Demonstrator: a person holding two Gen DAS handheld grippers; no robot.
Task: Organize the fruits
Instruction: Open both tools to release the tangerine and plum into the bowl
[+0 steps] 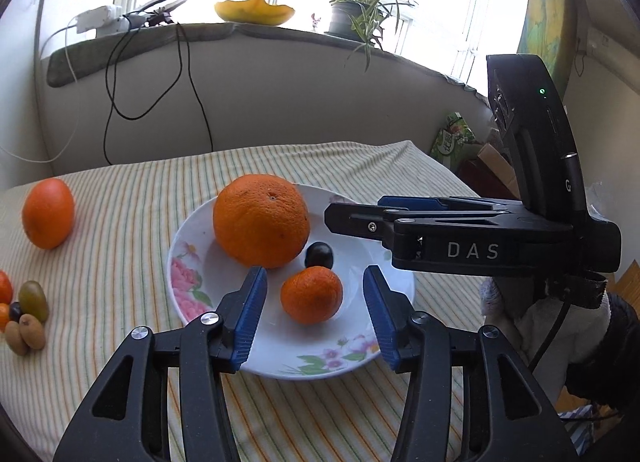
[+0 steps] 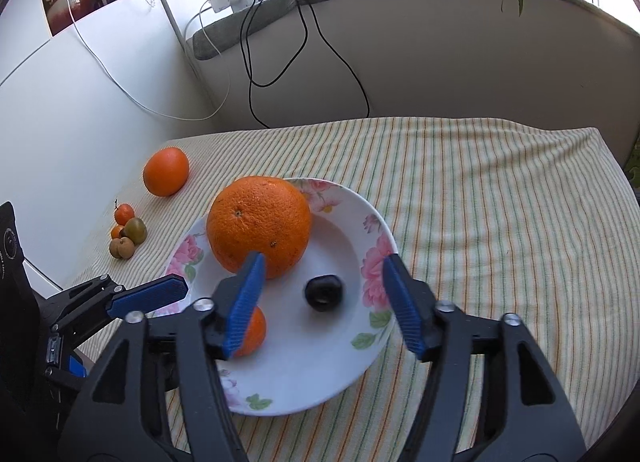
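Striped cloth covers the counter (image 2: 500, 190) under a bright window. Nearest, the left gripper (image 1: 315, 308) hangs with jaws partly open around a small mandarin (image 1: 311, 294) without touching it; the right gripper (image 2: 324, 304) stands wide open, empty, over a dark plum (image 2: 323, 292). Both fruits lie on the flowered plate (image 2: 352, 362) with a big orange (image 2: 259, 225). Toward the far left edge, another orange (image 2: 166, 171) and a cluster of small fruits (image 2: 127, 231) are not yet on the plate, so I'd judge it roughly half done.

The left gripper (image 1: 315, 304) is pointing downward with its 2 blue-padded fingers (image 1: 250, 314) standing apart, gripping nothing. The right gripper (image 2: 324, 302) is tilting down beside it, its fingers (image 2: 402, 302) spread wider and pressing on nothing.
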